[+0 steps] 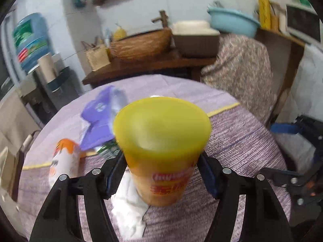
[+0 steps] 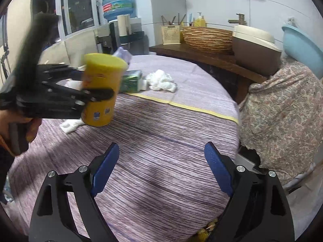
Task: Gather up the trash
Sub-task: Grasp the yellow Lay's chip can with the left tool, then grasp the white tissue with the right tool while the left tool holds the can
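**Yellow cup in the left tongs, above a bench not yet cleared**

The round bench (image 2: 161,133), under its striped lilac cloth, carries more rubbish at its far side: a purple wrapper (image 1: 99,119), a green carton (image 2: 132,81), a crumpled white tissue (image 2: 161,82), an orange-and-white packet (image 1: 64,157) and more white paper (image 1: 129,207).

The yellow cup (image 1: 161,147) sits between the blades of the left tongs (image 1: 161,173), clenched at mid-body and seemingly clear of the cloth. It is a tapered, smooth-looking tub, wider at the lid, so I judge the worst risk is that it slides down through the blades or twists if the hand swings quickly; the blur suggests a brisk move. A drop would land it back on the cloth or roll it off the edge.

The right tongs (image 2: 161,169) hang spread and empty over bare cloth, well apart from the cup and the remaining litter.
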A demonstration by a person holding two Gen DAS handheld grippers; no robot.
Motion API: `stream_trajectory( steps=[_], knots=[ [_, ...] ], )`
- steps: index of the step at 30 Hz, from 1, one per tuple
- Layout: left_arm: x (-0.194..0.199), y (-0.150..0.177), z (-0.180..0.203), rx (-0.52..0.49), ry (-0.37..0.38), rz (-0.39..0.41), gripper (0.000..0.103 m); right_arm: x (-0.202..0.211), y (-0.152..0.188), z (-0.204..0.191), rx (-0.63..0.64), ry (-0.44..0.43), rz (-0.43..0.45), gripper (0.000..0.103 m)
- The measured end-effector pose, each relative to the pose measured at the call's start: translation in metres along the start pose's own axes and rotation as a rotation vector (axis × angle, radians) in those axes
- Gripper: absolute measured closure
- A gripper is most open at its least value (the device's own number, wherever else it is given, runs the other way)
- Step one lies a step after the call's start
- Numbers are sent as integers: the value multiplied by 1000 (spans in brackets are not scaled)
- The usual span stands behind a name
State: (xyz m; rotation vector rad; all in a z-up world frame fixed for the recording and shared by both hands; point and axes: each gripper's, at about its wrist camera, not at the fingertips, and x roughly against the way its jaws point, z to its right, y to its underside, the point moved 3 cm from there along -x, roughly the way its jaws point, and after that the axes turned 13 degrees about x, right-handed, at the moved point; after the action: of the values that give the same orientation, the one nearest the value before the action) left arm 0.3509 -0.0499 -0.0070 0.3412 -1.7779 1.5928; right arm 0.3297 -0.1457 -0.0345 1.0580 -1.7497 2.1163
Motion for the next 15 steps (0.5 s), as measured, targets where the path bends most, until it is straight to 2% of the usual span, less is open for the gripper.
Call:
stream_trajectory(
  steps=[4, 8, 15],
  knots=[
    [40, 9, -29, 127, 1, 86, 37, -4, -16, -23, 35, -62, 8, 18],
    [74, 22, -56, 199, -31, 152, 37, -19, -36, -54, 94, -142, -12, 18],
    [113, 53, -97, 318, -91, 190, 37, -61, -58, -116, 188, -272, -102, 18]
  ],
)
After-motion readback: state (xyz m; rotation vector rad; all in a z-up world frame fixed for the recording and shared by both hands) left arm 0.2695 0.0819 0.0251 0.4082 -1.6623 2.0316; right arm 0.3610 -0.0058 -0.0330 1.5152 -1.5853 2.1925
